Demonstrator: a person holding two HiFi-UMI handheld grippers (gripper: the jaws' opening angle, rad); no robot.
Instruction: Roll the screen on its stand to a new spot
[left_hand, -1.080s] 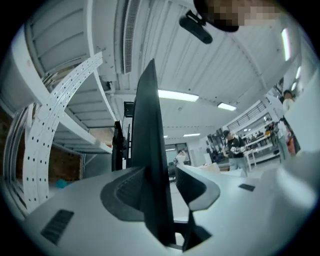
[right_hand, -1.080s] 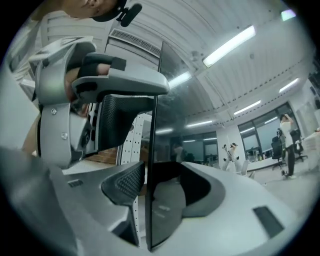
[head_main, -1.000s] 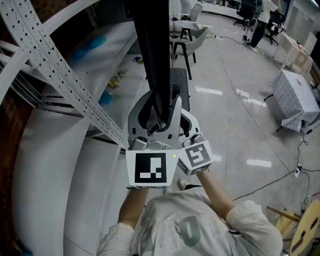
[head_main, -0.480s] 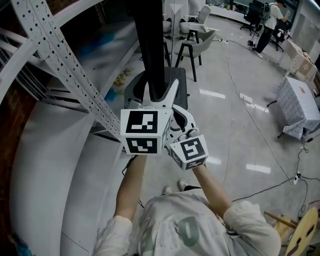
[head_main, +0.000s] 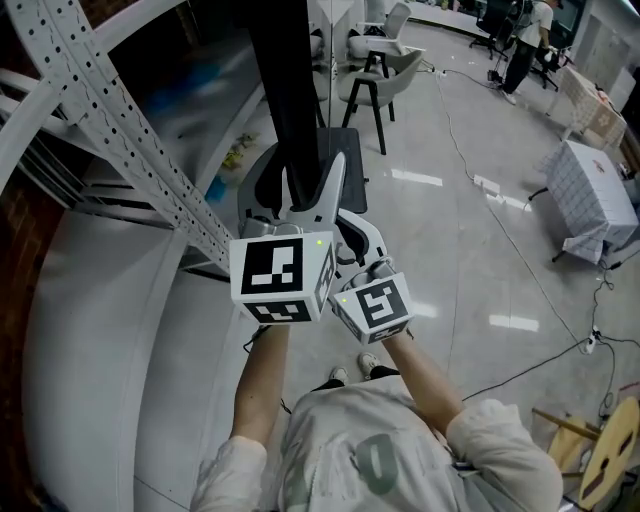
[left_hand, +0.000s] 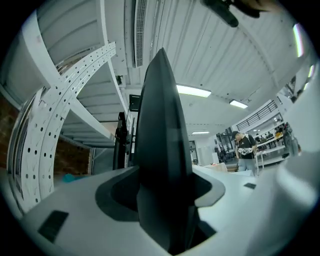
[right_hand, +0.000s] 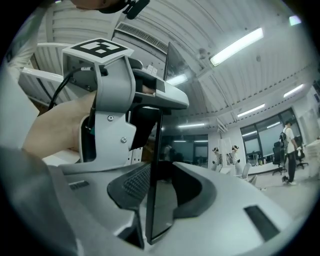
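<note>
Screen (head_main: 290, 90): a thin black panel, upright, which I meet edge-on as a narrow dark blade; its glossy face mirrors the room. Stand (head_main: 348, 160): a flat dark base on the pale floor, directly under the panel.

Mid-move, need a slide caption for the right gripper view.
Right gripper, jaws just closed further, clamps the screen by its thin edge beneath ceiling strip lights.

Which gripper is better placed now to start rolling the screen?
Probably left. The left gripper, jaws just closing, grips the screen at its thick back, which fills its jaws. The right gripper, also closing, has only the thin edge between its jaws; grip unclear.
</note>
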